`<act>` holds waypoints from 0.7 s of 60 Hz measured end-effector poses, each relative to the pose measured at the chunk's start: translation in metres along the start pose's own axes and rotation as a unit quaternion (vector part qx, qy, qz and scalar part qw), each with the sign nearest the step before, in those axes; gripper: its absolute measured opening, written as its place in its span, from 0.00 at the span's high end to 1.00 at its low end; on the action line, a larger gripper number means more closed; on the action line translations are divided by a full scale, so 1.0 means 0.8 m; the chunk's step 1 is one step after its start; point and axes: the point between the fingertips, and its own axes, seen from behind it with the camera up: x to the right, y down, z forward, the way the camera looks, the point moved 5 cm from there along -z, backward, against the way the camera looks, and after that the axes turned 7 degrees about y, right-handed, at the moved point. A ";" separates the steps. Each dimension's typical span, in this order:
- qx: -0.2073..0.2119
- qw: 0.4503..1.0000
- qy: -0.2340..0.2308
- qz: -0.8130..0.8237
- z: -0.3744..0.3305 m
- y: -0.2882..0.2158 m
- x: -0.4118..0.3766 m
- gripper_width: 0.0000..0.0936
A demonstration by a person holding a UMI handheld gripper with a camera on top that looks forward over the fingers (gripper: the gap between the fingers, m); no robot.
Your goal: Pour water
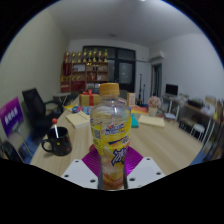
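Observation:
A clear bottle (110, 135) with an orange cap, a yellow label and yellow liquid stands upright between my fingers. My gripper (111, 168) is shut on the bottle, with the magenta pads (92, 162) pressing on both sides of its lower body. It is held above a long wooden table (170, 145). A black mug (57, 141) stands on the table to the left of the bottle, beyond the fingers.
Boxes, a blue cup (134, 120) and other items crowd the table's far end. A black office chair (36, 104) and a purple sign (11, 115) are at the left. Shelves (88, 70) line the back wall. More desks and chairs (195, 115) stand at the right.

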 end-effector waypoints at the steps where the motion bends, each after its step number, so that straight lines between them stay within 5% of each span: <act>1: 0.001 1.000 0.003 -0.019 0.000 -0.008 0.003 0.70; 13: 0.030 0.934 0.049 -0.353 0.022 -0.143 0.030 0.71; 19: 0.060 0.834 0.070 -0.544 0.044 -0.189 0.004 0.70; 27: 0.104 0.643 0.038 -0.757 0.067 -0.203 -0.036 0.70; 42: 0.130 0.427 0.036 -0.894 0.078 -0.218 -0.071 0.70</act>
